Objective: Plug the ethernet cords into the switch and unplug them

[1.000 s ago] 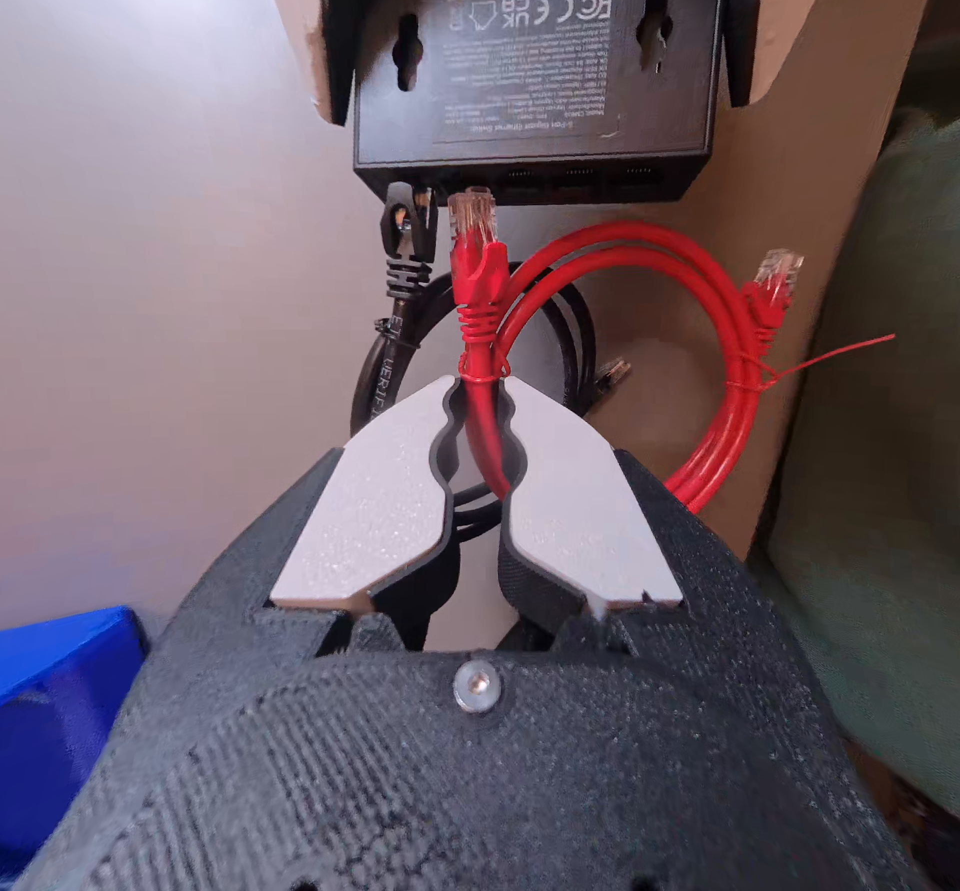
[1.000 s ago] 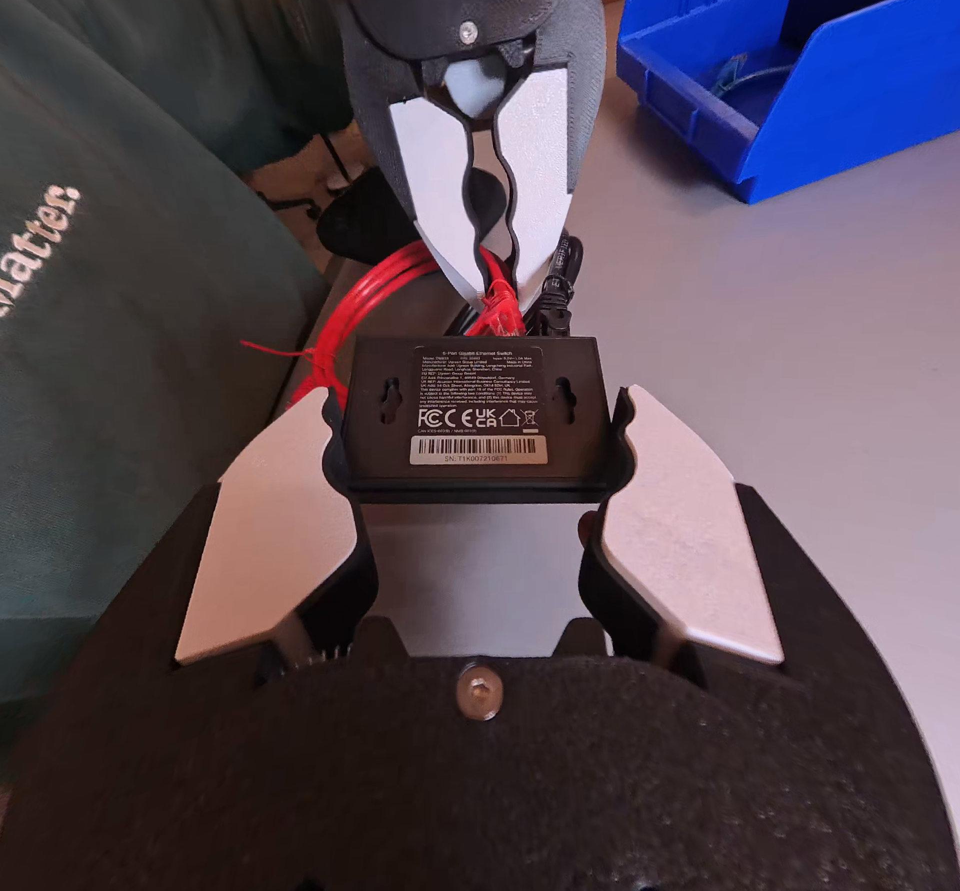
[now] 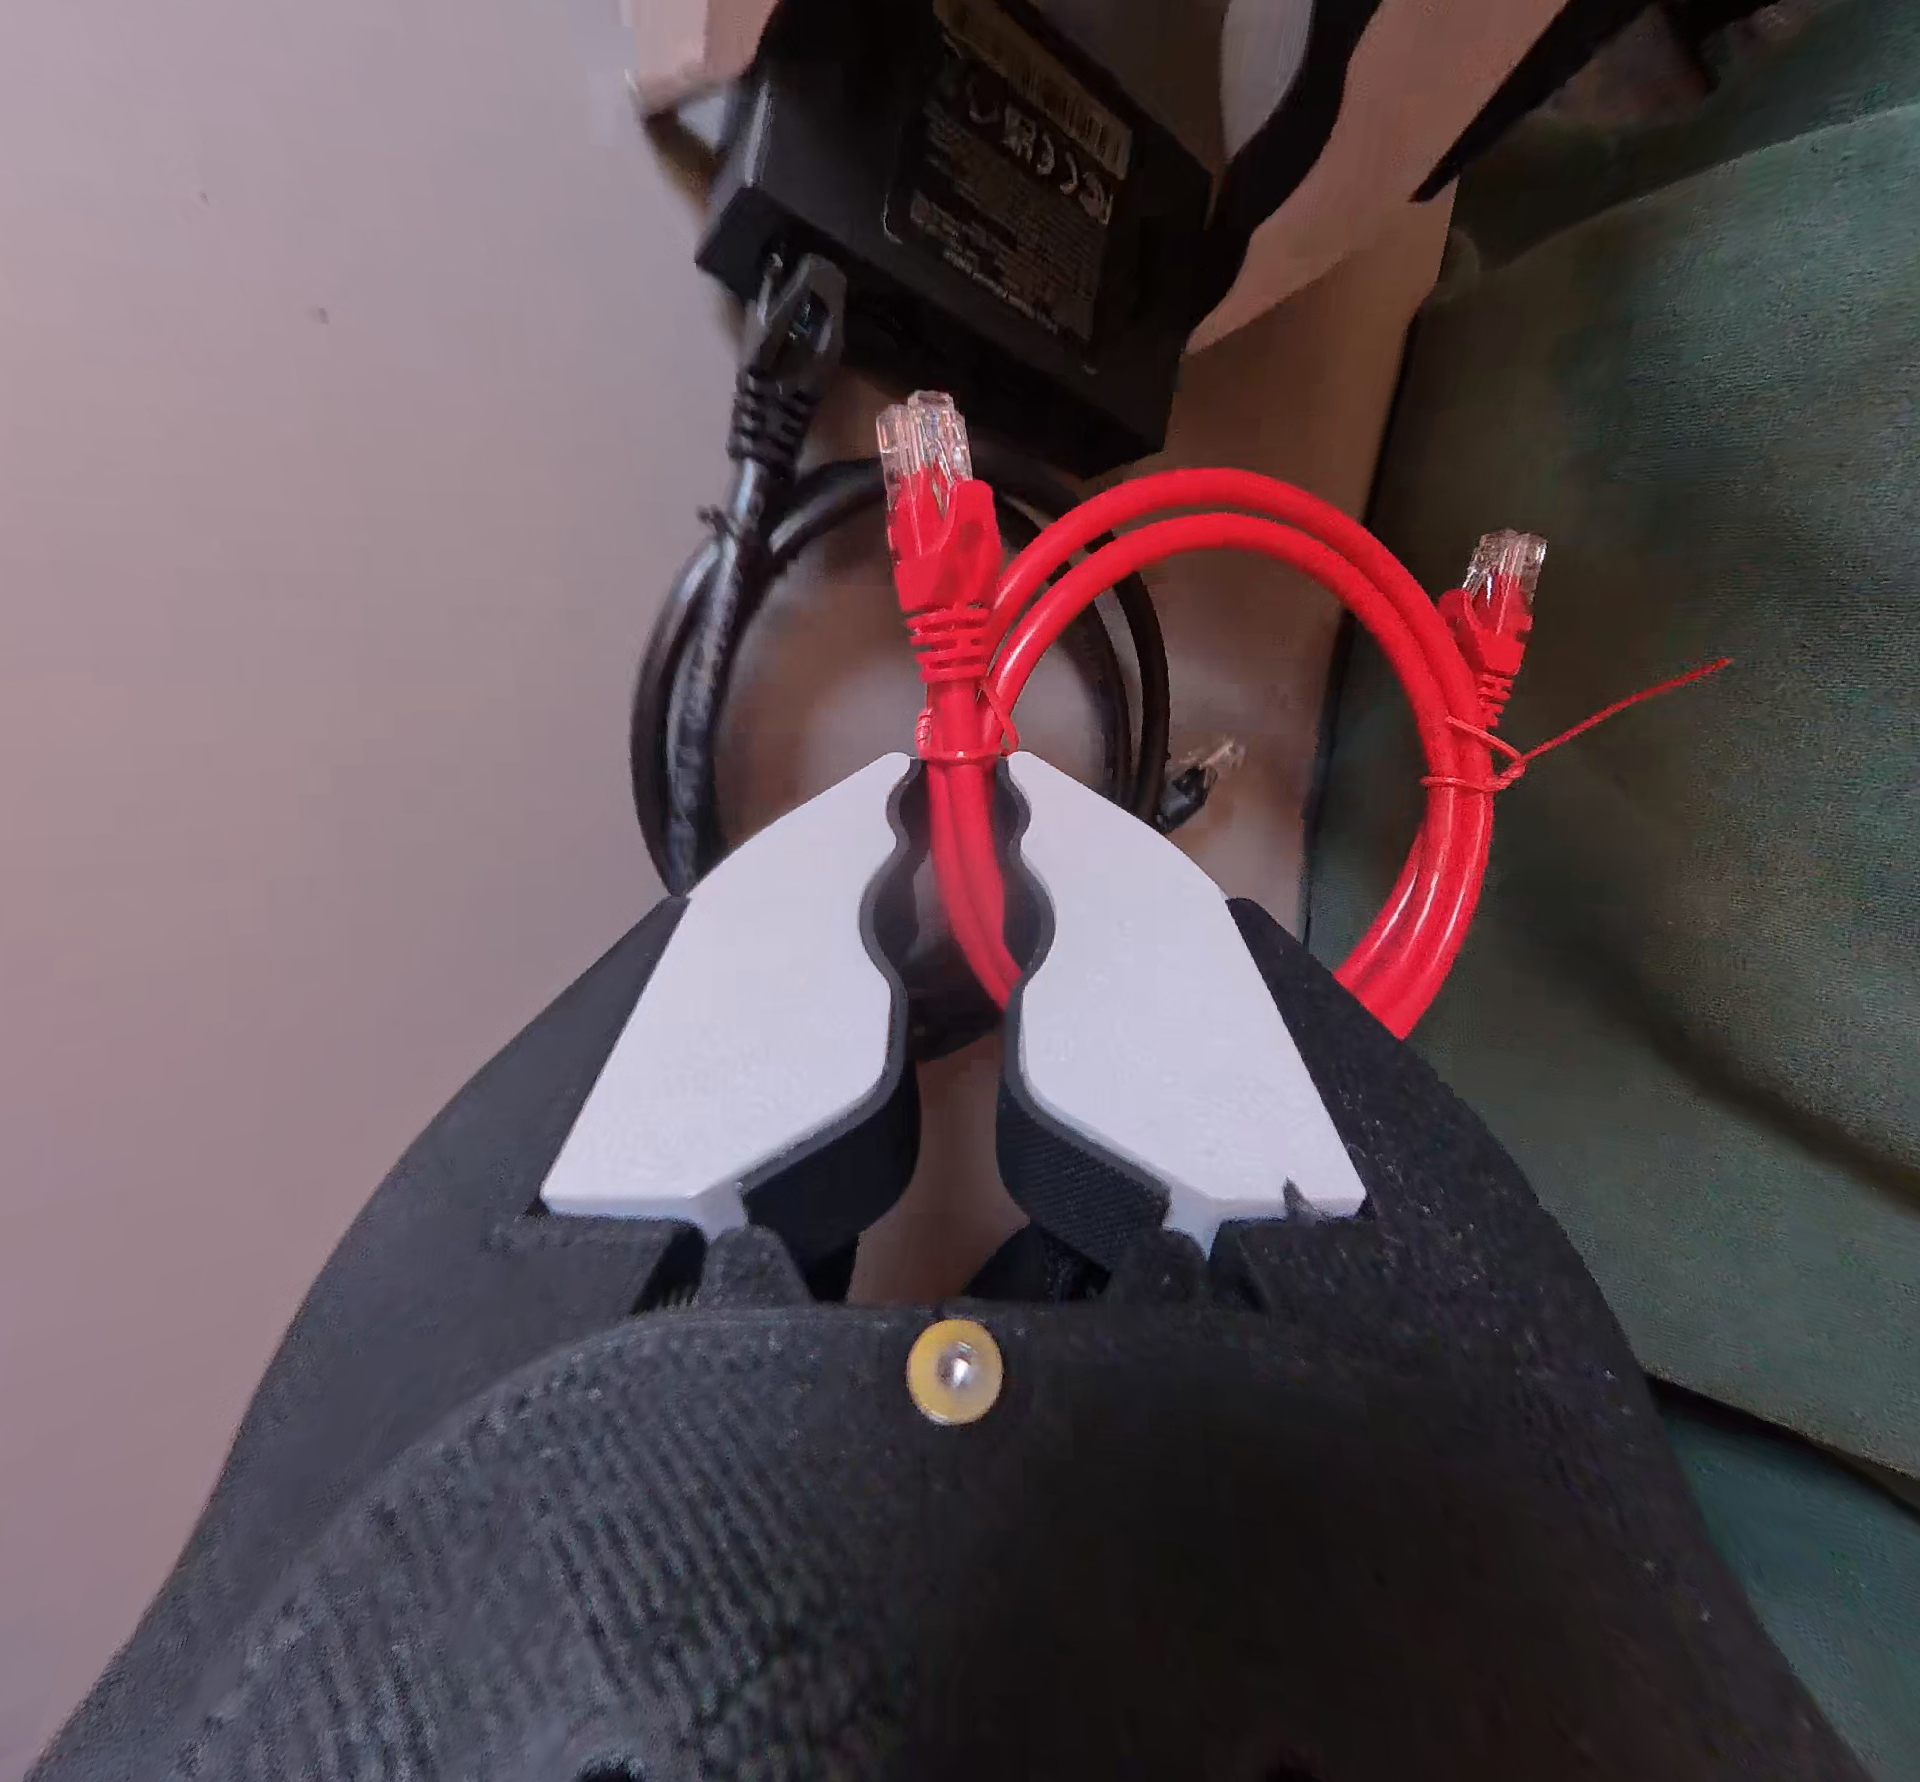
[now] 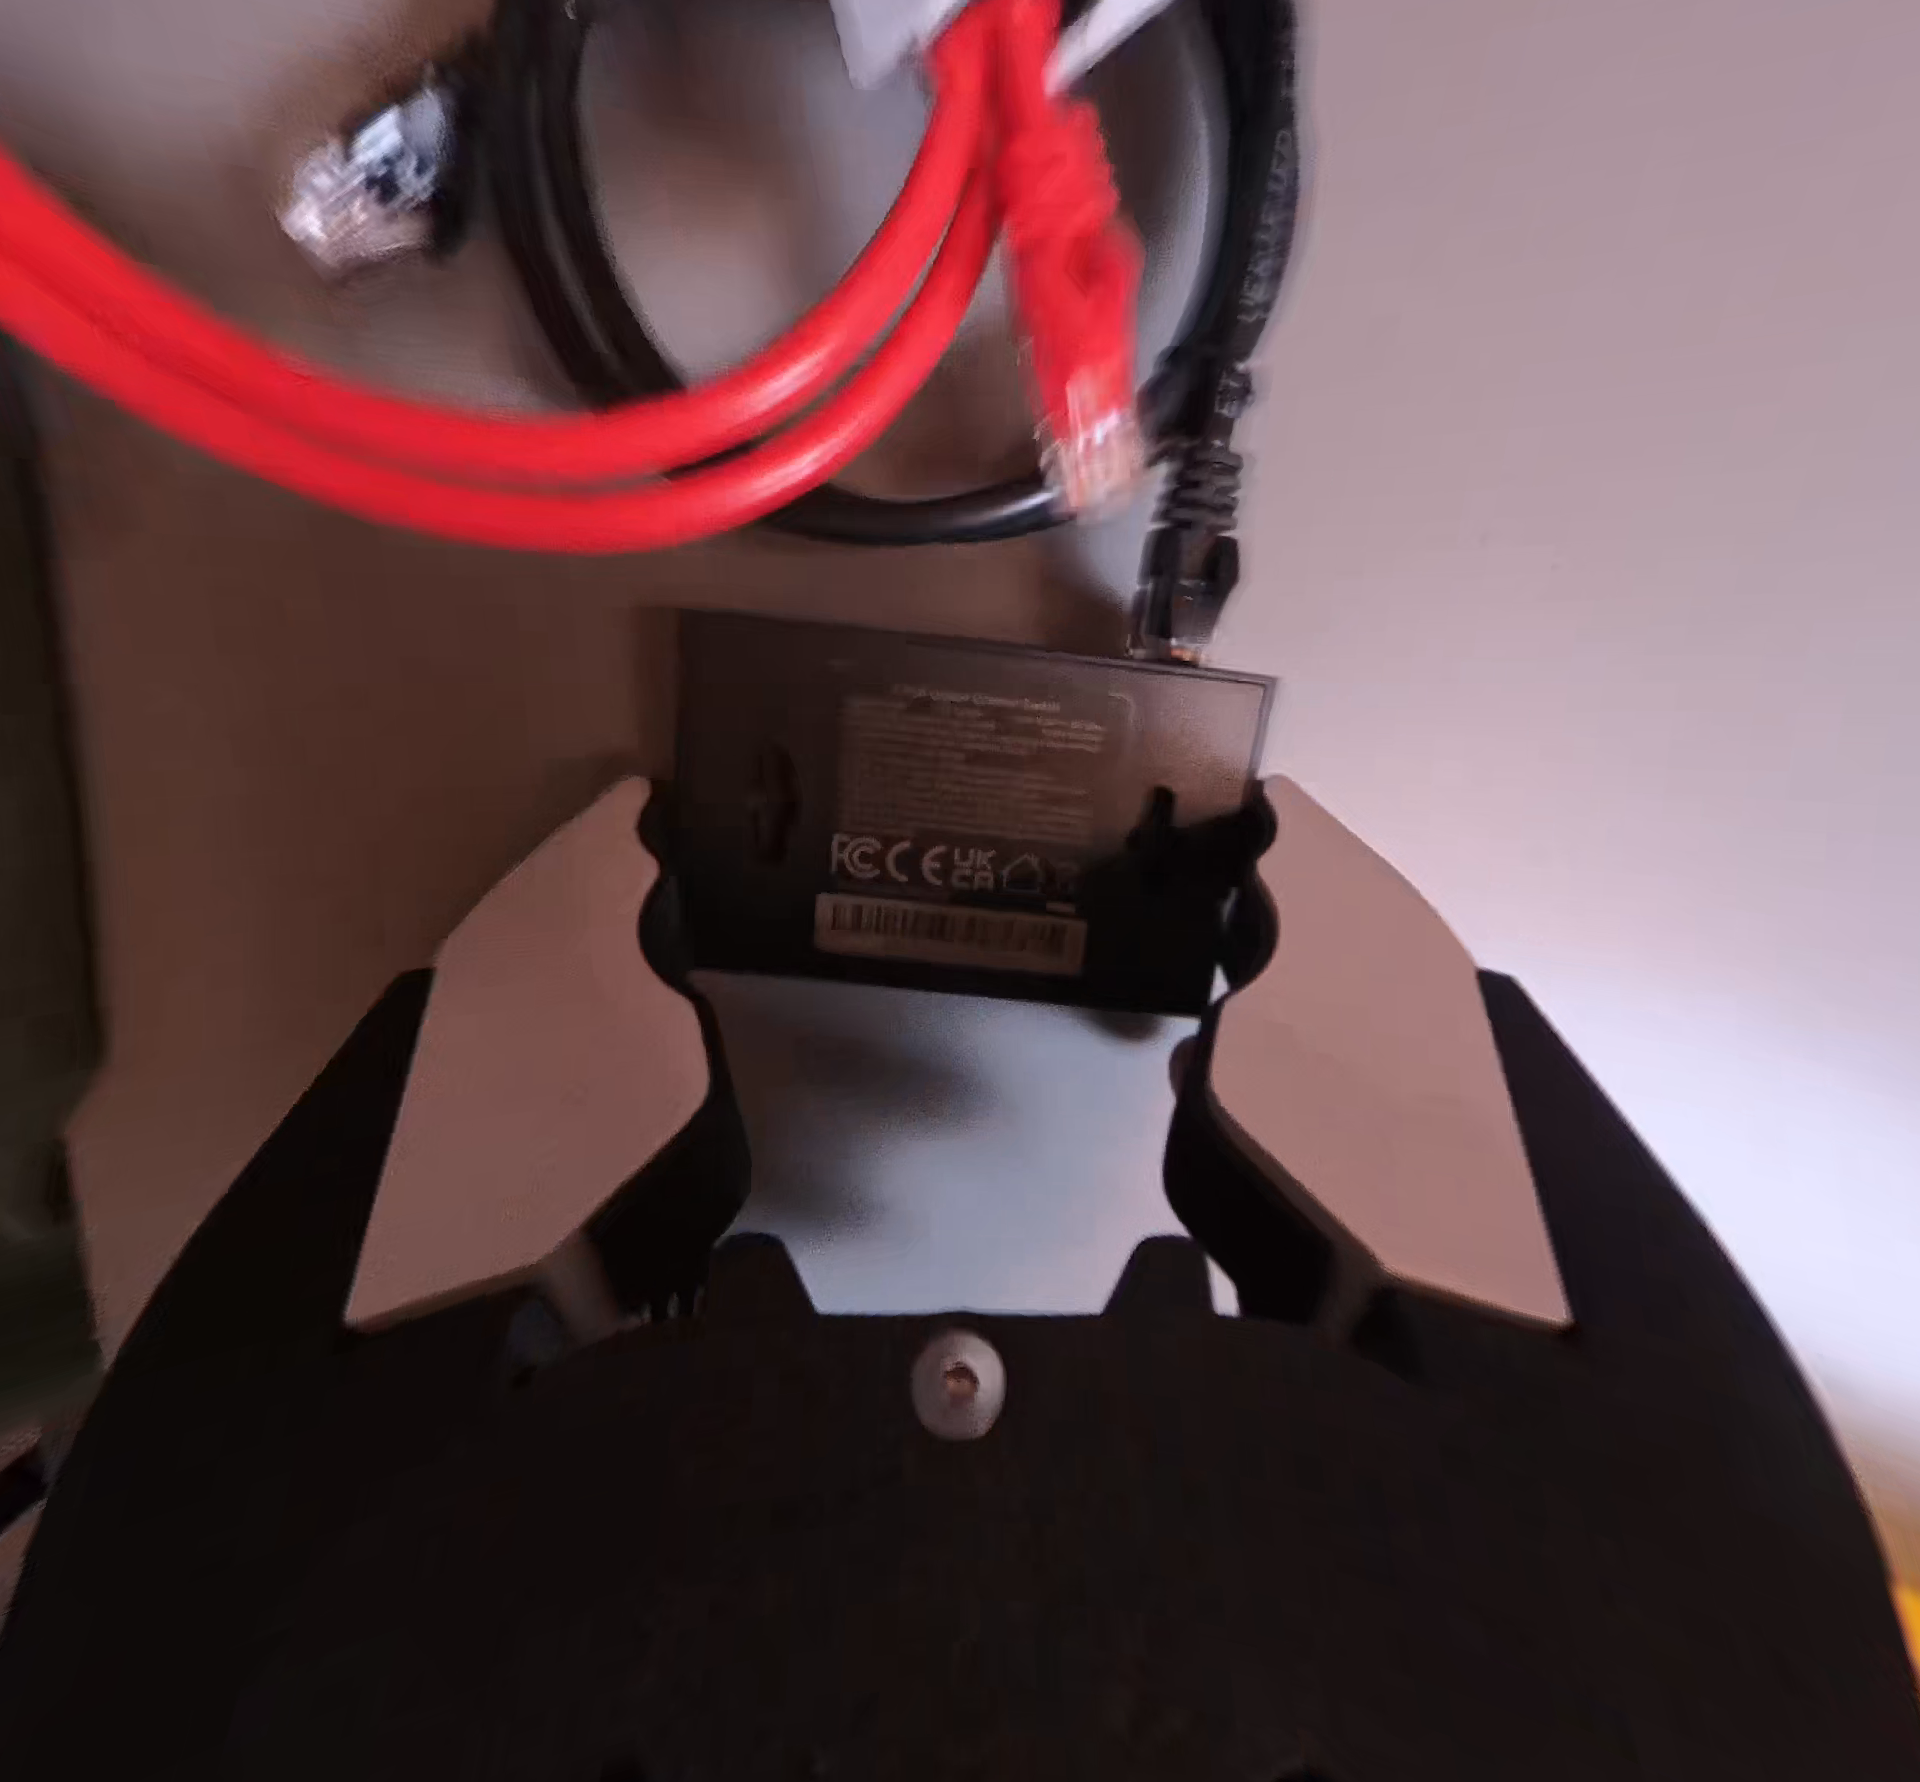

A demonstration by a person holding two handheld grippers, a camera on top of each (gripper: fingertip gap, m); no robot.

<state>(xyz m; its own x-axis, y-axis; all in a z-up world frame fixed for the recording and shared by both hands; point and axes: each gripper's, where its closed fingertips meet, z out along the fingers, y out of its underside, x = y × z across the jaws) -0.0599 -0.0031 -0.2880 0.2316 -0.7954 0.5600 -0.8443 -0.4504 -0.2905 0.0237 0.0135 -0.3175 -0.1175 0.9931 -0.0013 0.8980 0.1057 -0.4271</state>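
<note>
My right gripper (image 4: 956,802) is shut on the black switch (image 4: 966,797), held label side up by its two short sides; the switch also shows tilted in the left wrist view (image 3: 966,174). A black ethernet cord (image 4: 1184,579) is plugged into an end port, its coil (image 3: 686,693) lying on the table. My left gripper (image 3: 961,766) is shut on the red ethernet cord (image 3: 961,849) just behind its boot. Its clear plug (image 3: 925,444) points up, a short way below the switch's port face and apart from it. The cord's other plug (image 3: 1501,579) hangs free at the right.
The grey table (image 3: 312,589) stretches to the left. A person's green clothing (image 3: 1662,797) fills the right side of the left wrist view. The black cord's loose plug (image 4: 353,184) lies on the table. A red twist tie (image 3: 1621,714) sticks out from the coil. Spacing between my two grippers at the tips: around 10 cm.
The red plug has drawn back from the switch, which has tilted and swung up and right in the left wrist view. The right wrist view now looks down on the table; the blue bin is out of view.
</note>
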